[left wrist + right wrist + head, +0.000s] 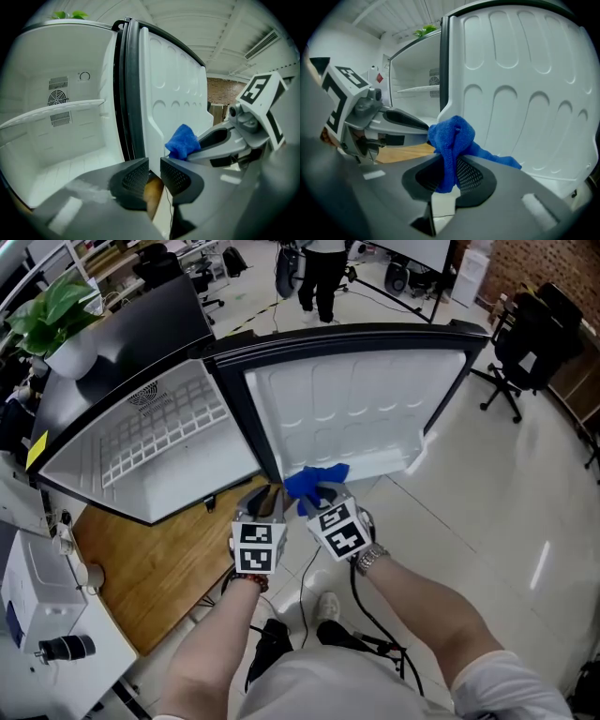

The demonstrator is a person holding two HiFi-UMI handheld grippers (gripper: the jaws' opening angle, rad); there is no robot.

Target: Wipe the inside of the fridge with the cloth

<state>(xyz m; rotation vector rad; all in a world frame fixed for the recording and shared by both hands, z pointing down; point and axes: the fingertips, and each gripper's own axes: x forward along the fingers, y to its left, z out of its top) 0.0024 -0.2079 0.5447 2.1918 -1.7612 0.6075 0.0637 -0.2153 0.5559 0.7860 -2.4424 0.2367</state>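
Blue cloth (452, 136) clamped in right gripper (449, 171), bunched above the jaws, just before the lower edge of the open fridge door (356, 399). Left gripper (154, 176) alongside, jaws slightly apart, empty. Probably best swung past the hinge edge into the fridge (169, 442), then pressed flat along the shelf (51, 110) and walls with a firm grip.

right tongs (447, 176) clamped on blue cloth (452, 138), which bunches above the jaws with a tail trailing right. White fridge door liner (525, 84) sits close behind. left tongs (423, 125) at left, fridge shelf (415, 89) beyond.
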